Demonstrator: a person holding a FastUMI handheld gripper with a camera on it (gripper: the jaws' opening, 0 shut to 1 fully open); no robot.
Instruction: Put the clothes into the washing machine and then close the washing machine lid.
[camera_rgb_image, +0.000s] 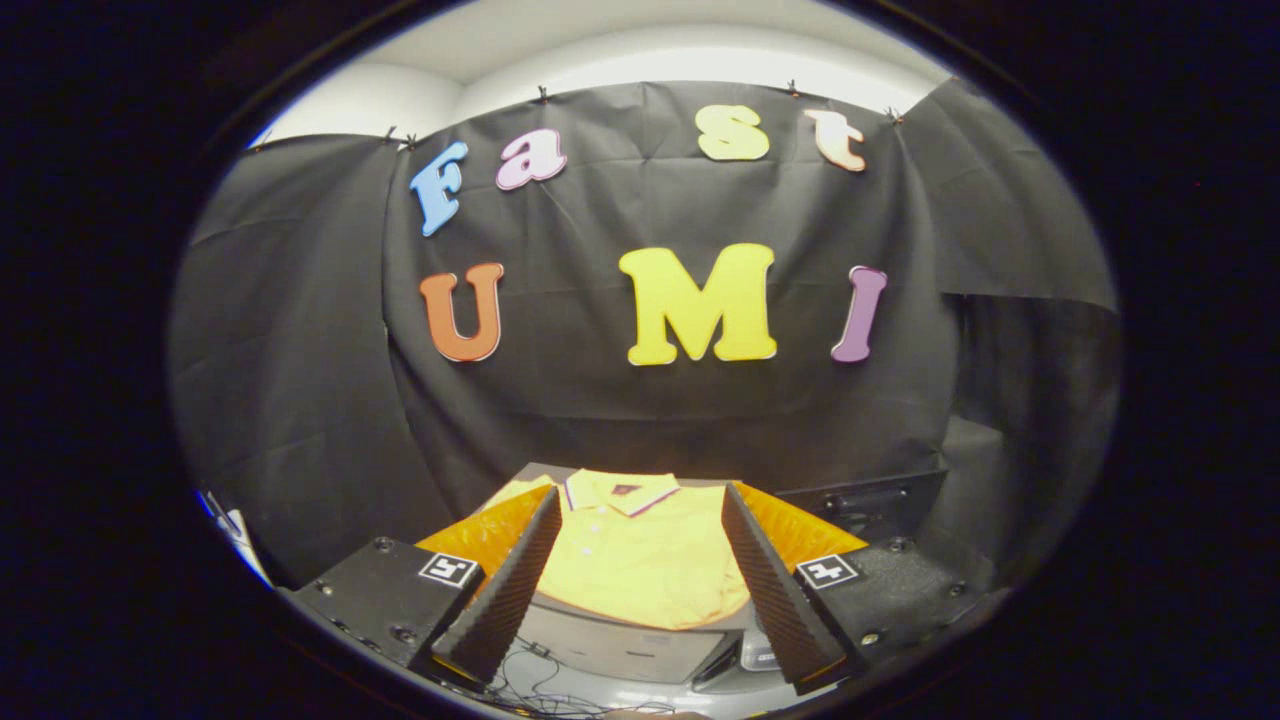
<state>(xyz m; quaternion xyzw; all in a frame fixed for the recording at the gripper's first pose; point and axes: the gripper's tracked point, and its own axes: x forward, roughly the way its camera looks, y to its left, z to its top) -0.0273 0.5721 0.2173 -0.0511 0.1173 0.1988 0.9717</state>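
A yellow polo shirt (640, 555) with a white collar lies flat on the closed grey lid (620, 645) of the washing machine, just ahead of the fingers and framed by the gap between them. My gripper (645, 665) stands open above the machine's near edge. Its fingers (505, 590) are wide apart and touch nothing. The shirt's lower hem hangs slightly over the lid's front part.
A dark box-like object (870, 500) with a handle sits to the right of the machine, behind the right finger. Thin cables (540, 685) trail on the pale surface in front of the machine. Black cloth walls close in behind and on both sides.
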